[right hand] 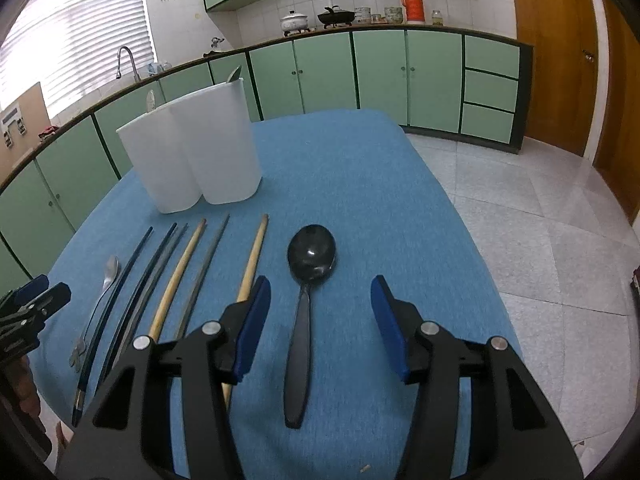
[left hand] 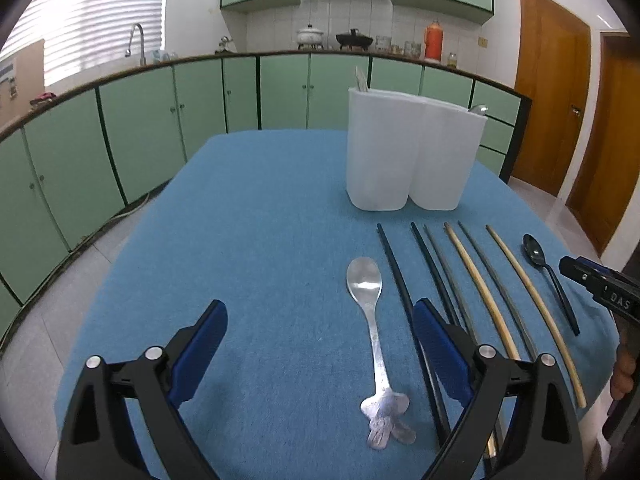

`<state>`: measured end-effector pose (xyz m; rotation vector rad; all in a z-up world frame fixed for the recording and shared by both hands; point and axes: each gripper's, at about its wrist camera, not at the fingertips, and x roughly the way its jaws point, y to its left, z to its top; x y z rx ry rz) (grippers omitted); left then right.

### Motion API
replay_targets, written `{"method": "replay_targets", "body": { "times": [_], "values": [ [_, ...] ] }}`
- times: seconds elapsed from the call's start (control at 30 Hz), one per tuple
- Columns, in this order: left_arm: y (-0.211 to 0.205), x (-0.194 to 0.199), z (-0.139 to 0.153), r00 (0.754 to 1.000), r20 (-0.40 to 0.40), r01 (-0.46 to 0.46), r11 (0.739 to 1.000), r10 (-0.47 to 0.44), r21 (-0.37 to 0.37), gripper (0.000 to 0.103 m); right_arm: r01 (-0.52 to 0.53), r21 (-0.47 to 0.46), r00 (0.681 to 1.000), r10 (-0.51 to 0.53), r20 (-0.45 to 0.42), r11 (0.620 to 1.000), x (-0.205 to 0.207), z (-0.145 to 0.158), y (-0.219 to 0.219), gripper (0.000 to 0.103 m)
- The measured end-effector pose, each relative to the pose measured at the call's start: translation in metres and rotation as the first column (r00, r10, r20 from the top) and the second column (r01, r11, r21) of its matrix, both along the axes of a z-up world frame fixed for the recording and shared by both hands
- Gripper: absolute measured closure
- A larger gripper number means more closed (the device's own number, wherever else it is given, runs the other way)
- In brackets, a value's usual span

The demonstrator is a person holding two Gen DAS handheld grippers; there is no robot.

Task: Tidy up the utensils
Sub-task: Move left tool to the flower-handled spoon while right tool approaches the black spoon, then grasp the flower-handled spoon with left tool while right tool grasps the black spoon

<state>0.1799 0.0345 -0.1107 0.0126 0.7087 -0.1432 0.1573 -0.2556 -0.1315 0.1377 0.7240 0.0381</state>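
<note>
A silver spoon point(left hand: 374, 344) lies on the blue-clothed table point(left hand: 260, 240), bowl pointing away, between the fingers of my left gripper point(left hand: 320, 312), which is open and does not touch it. Beside it, several black, grey and wooden chopsticks point(left hand: 476, 292) lie in a row. A black spoon point(right hand: 302, 332) lies between the blue pads of my right gripper point(right hand: 320, 286); the jaws stand open and clear of its handle. A white two-compartment holder point(left hand: 412, 152) stands behind the row, with a utensil tip showing above each compartment.
Green kitchen cabinets point(left hand: 160, 120) under a counter run behind the table. Tiled floor point(right hand: 540, 240) lies to the right of the table edge, with wooden doors point(left hand: 552, 92) beyond. A hand shows at the right edge of the left wrist view.
</note>
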Motion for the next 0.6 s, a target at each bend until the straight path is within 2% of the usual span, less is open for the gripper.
{"method": "replay_targets", "body": {
  "times": [0.13,0.2,0.3,0.4,0.53,0.6],
  "values": [
    [-0.013,0.017,-0.003,0.999,-0.037,-0.005,0.999,0.006,0.038,0.018,-0.001,-0.005,1.000,0.001,0.003,1.000,0.001,0.001,-0.001,0.052],
    [-0.019,0.027,-0.006,0.998,-0.058,-0.010,0.998,0.014,0.059,0.027,-0.001,-0.001,1.000,0.001,0.007,1.000,0.002,0.002,-0.001,0.052],
    [-0.026,0.043,-0.012,0.994,-0.107,-0.002,0.998,0.008,0.060,0.034,0.002,0.000,1.000,-0.002,0.010,1.000,0.003,0.004,-0.004,0.052],
    [-0.029,0.052,-0.018,0.989,-0.151,0.007,0.999,-0.001,0.040,0.038,0.003,0.004,1.000,-0.003,0.015,1.000,0.003,0.004,-0.006,0.052],
    [-0.029,0.058,-0.023,0.986,-0.164,0.003,0.999,0.003,0.041,0.041,0.002,0.007,1.000,-0.002,0.023,1.000,0.003,0.006,-0.008,0.052],
    [-0.029,0.059,-0.023,0.986,-0.164,0.007,0.999,-0.001,0.038,0.050,0.003,0.009,1.000,-0.004,0.026,1.000,0.004,0.006,-0.008,0.052]
  ]
}}
